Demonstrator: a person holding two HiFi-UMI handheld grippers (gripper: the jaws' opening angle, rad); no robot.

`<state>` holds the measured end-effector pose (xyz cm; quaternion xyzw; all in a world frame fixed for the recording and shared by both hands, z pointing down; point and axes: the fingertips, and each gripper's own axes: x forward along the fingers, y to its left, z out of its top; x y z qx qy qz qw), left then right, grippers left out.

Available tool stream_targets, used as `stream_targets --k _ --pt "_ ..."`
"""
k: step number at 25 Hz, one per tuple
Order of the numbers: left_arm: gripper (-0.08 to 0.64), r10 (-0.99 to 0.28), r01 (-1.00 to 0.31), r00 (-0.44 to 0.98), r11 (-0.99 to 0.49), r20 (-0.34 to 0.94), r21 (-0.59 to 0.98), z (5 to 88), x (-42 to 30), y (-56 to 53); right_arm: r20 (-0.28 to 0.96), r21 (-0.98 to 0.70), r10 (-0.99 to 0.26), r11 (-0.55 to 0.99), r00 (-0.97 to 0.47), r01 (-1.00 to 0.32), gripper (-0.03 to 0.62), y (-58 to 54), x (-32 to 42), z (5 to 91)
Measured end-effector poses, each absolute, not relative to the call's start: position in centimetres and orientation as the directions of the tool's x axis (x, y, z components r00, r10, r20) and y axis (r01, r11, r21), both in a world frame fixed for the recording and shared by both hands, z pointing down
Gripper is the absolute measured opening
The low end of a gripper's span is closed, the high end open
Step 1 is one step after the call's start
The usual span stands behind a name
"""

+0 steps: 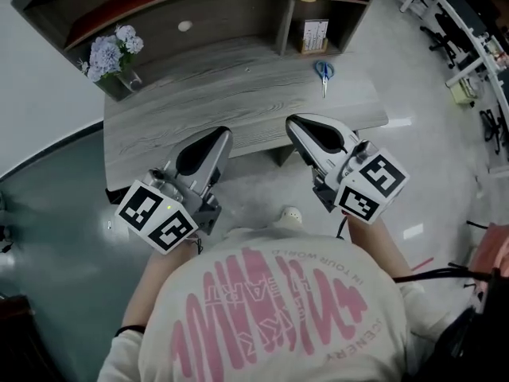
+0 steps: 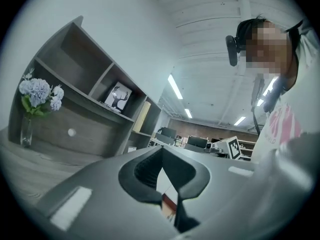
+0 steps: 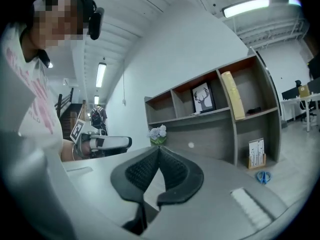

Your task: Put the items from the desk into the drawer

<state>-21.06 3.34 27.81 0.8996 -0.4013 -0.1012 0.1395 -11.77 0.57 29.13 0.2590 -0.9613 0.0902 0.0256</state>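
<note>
Count: 1 pair of blue scissors [image 1: 324, 72], 1 vase of flowers [image 1: 115, 52], 1 card stand [image 1: 315, 36], 1 round knob [image 1: 184, 26] on the hutch front, 2 grippers. Scissors lie flat on the table [image 1: 238, 94] at 1 o'clock, just in front of the card stand. Vase at 10 o'clock. Left gripper [image 2: 162, 148]: jaws fully together, holding nothing. Right gripper [image 3: 159, 148]: same, closed and empty. Both hang at the table's 6 o'clock edge, well apart from the scissors.

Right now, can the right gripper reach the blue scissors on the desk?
Probably yes: nothing lies between the right gripper and the scissors on the desk, but its shut jaws must open first.
</note>
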Motion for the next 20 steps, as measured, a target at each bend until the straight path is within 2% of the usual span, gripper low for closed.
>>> stream_targets --k 6,13,20 --pt "0.02 -0.731 -0.693 0.679 -0.671 -0.075 0.263 27.2 -23.5 5.0 0.105 -0.089 -0.507 0.852 -0.855 -0.516 0.006 3.1 -15.1 29.1" --pt "0.02 -0.693 -0.626 0.705 -0.708 -0.151 0.327 26.9 -25.6 6.2 0.094 -0.073 -0.558 0.822 -0.825 -0.564 0.006 4.4 -16.0 28.7" --pt "0.02 -0.661 -0.609 0.746 -0.729 -0.089 0.312 28.3 -24.0 5.0 0.096 -0.074 -0.632 0.766 -0.769 -0.639 0.006 3.2 -13.3 28.7"
